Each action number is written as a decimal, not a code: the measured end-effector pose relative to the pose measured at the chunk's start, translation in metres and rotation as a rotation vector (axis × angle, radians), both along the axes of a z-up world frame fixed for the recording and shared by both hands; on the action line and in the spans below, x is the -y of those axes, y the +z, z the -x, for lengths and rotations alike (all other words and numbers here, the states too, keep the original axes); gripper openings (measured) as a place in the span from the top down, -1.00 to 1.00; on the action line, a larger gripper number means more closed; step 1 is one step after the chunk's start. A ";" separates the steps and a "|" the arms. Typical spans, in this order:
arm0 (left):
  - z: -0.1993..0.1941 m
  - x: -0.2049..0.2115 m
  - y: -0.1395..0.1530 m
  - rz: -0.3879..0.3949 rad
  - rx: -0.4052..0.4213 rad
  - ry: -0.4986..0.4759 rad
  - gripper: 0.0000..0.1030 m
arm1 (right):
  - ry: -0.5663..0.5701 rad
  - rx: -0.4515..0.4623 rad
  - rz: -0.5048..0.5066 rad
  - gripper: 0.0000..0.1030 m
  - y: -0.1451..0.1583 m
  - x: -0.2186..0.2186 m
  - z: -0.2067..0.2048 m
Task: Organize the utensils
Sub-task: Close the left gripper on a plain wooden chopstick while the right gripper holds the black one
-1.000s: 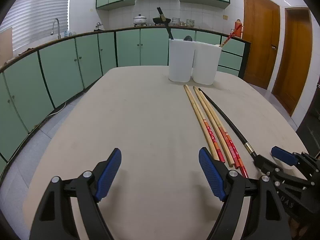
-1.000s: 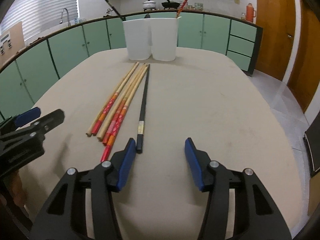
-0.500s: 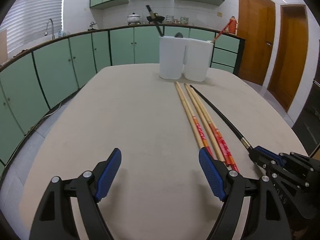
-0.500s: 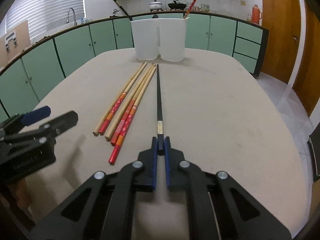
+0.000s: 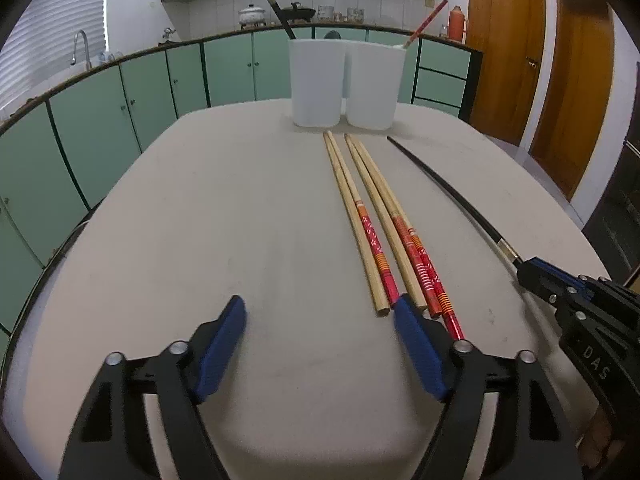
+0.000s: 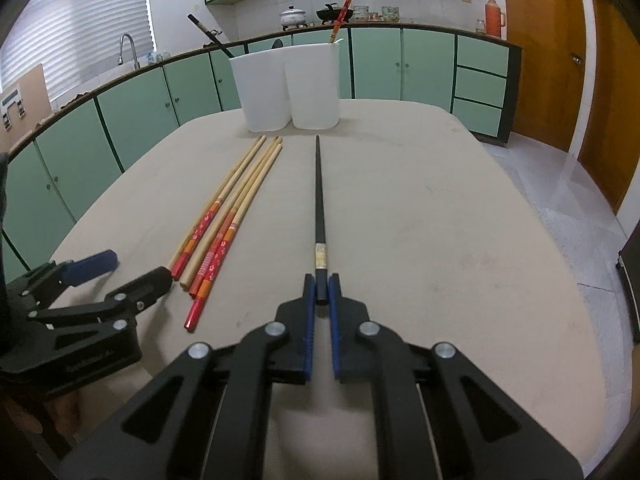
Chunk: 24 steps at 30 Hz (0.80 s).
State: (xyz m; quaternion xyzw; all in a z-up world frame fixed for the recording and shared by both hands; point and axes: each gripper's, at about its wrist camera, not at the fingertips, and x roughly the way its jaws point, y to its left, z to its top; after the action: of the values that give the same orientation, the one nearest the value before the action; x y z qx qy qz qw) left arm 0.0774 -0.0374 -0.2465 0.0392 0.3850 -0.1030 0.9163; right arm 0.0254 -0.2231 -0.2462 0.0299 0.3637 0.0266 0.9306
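The right gripper point(image 6: 321, 294) has its blue fingers point(image 6: 308, 300) pinched on the near end of the black chopstick point(image 6: 319, 196), just behind its pale band. The stick runs straight away from the fingers toward the two white containers point(image 6: 288, 88) at the far end of the worktop point(image 6: 440, 220), its tip seemingly on or just above the surface.

To do this well, I judge the grip should stay firm so the long stick does not swivel, and the lift should raise the far tip clear before tilting it upright over the left container, where another black stick point(image 6: 210, 40) already leans; the right one holds a red-patterned stick point(image 6: 344, 4).

The left gripper point(image 5: 320, 344) hangs low over the near edge with its fingers point(image 5: 418, 350) spread wide and empty; the right finger sits just at the near ends of the bamboo chopsticks point(image 5: 372, 216), which lie side by side to the left of the black one.

Both grippers point toward the far containers, held nearly level, the right one just right of the left.
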 end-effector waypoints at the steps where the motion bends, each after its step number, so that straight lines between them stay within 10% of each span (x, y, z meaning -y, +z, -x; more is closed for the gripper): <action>1: 0.000 0.000 0.000 -0.002 0.000 0.000 -0.43 | 0.000 -0.001 -0.001 0.89 0.000 0.000 0.000; 16: 0.000 -0.006 0.001 -0.002 -0.001 0.031 -0.19 | 0.002 -0.016 0.001 0.88 -0.004 -0.001 -0.002; 24: -0.003 0.002 0.000 0.003 0.018 -0.007 0.48 | 0.003 -0.025 -0.013 0.88 -0.006 0.000 -0.006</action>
State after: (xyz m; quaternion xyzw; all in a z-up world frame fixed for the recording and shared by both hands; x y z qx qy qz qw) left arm 0.0807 -0.0398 -0.2461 0.0402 0.3763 -0.1066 0.9195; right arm 0.0313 -0.2232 -0.2519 0.0356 0.3754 0.0299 0.9257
